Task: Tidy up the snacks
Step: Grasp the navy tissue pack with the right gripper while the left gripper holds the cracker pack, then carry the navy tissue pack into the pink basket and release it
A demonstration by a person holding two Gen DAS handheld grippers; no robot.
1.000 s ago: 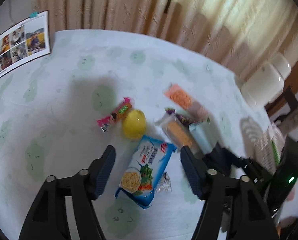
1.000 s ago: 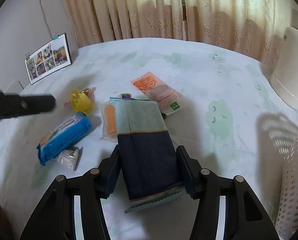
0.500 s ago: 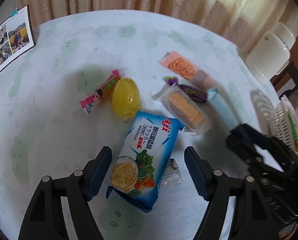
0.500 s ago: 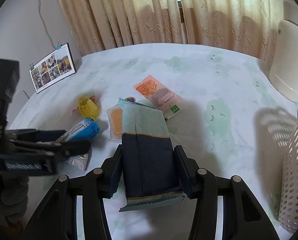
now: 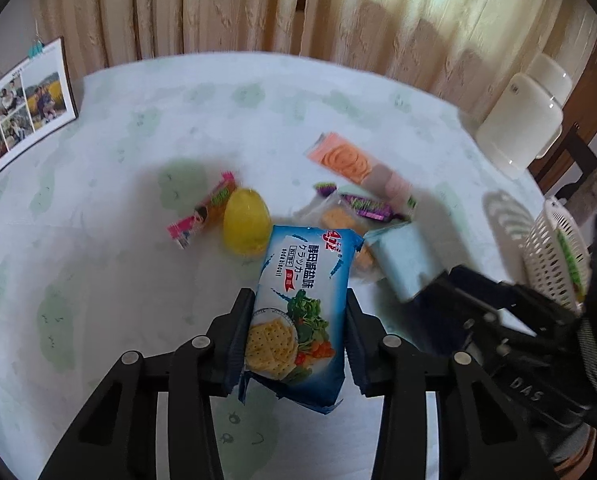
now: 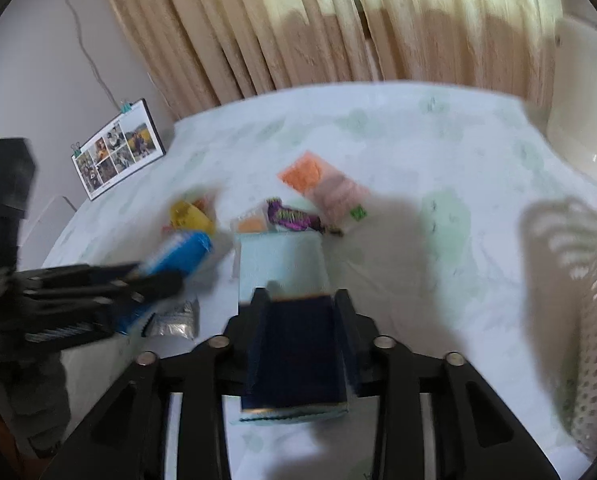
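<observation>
On the pale green-patterned table [image 5: 146, 128], a white basket [image 5: 554, 256] sits at the right edge. The left tool [image 5: 296, 320] is closing on the blue cracker packet [image 5: 302, 312]; the right tool [image 6: 298, 336] is closing on a navy and pale-blue pouch [image 6: 286, 304]. A yellow egg [image 5: 245, 220] lies beyond.

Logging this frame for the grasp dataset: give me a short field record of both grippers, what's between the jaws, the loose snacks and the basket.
left gripper: jaws closing, pads against the blue cracker pack
right gripper: jaws closing on the navy and pale blue pouch
loose on table: yellow egg, pink candy bar, orange packet, purple candy, clear-wrapped orange biscuit, silver sachet
basket: white, perforated, at the table's right edge
backdrop: photo card, beige curtains
</observation>
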